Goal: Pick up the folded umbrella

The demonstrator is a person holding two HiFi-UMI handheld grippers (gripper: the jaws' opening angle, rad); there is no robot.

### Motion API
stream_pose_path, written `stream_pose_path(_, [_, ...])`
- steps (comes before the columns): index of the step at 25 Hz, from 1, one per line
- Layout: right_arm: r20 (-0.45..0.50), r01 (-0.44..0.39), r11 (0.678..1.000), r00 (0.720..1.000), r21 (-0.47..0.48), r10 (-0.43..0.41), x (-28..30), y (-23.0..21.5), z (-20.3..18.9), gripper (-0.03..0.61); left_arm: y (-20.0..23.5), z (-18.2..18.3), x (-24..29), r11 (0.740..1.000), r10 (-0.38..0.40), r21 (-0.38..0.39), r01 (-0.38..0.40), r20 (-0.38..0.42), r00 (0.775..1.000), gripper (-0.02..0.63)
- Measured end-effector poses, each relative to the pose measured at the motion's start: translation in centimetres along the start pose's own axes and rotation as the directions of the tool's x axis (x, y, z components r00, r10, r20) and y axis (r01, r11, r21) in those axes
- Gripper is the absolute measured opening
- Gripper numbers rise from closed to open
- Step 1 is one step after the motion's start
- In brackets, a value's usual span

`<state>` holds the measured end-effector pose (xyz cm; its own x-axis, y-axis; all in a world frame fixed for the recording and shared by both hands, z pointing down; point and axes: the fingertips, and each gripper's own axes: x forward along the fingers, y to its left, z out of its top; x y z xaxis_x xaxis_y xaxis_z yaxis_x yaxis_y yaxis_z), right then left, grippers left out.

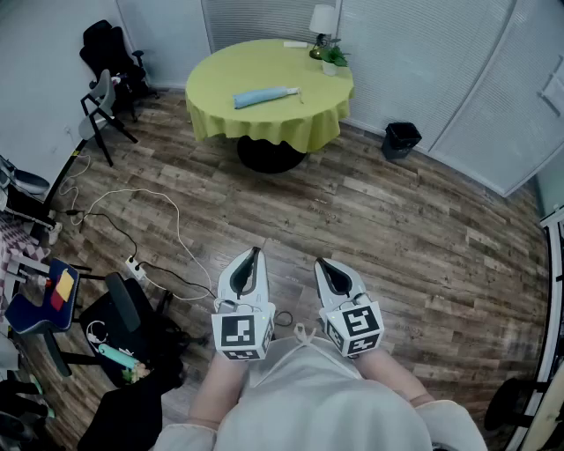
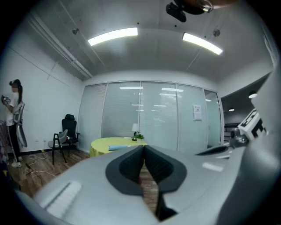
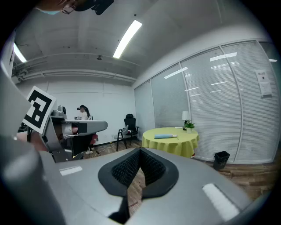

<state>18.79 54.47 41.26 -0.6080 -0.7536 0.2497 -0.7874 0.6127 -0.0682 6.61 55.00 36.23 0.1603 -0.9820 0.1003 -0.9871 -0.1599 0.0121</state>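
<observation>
A light blue folded umbrella [image 1: 265, 96] lies on the round table with the yellow-green cloth [image 1: 220, 79] across the room. It also shows small and far off in the left gripper view as the umbrella [image 2: 117, 147] and in the right gripper view as the umbrella [image 3: 165, 136]. My left gripper [image 1: 256, 254] and right gripper [image 1: 323, 264] are held close to my body over the wood floor, far from the table. Both point toward it. The jaws of each meet at the tips with nothing between them.
A small lamp [image 1: 321, 26] and a potted plant [image 1: 333, 59] stand at the table's far edge. A black bin [image 1: 401, 139] sits to its right. Chairs [image 1: 104, 88], white cables [image 1: 150, 220] and a power strip lie at the left. A person [image 2: 12, 118] stands far left.
</observation>
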Motion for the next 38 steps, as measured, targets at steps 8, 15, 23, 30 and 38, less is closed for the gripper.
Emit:
stream_pose_path(8, [-0.014, 0.006, 1.000, 1.000, 0.006, -0.006, 1.6, -0.2, 0.0, -0.002, 0.5, -0.2, 1.3, 0.999, -0.035, 0.017, 0.035, -0.013, 0.999, 0.006])
stream_pose_path(15, [-0.028, -0.014, 1.000, 1.000, 0.009, 0.014, 3.6, 0.7, -0.6, -0.002, 2.1, -1.9, 2.4, 0.999, -0.040, -0.005, 0.040, -0.061, 0.997, 0.006])
stream_pose_path(23, [-0.087, 0.024, 0.999, 0.996, 0.033, -0.021, 9.3, 1.4, -0.3, -0.002, 7.8, -1.5, 6.0, 0.996, -0.066, -0.067, 0.063, -0.051, 0.997, 0.006])
stream_pose_path(30, [-0.086, 0.079, 0.996, 0.993, 0.033, -0.076, 16.9, 3.4, 1.8, -0.002, 17.2, -0.9, 9.7, 0.994, -0.061, -0.092, 0.058, -0.031, 0.998, 0.006])
stream_pose_path(38, [-0.157, 0.047, 0.994, 0.987, 0.097, -0.031, 23.7, 5.4, 1.2, -0.002, 23.8, -2.9, 12.9, 0.991, -0.046, -0.127, 0.035, -0.083, 0.996, 0.006])
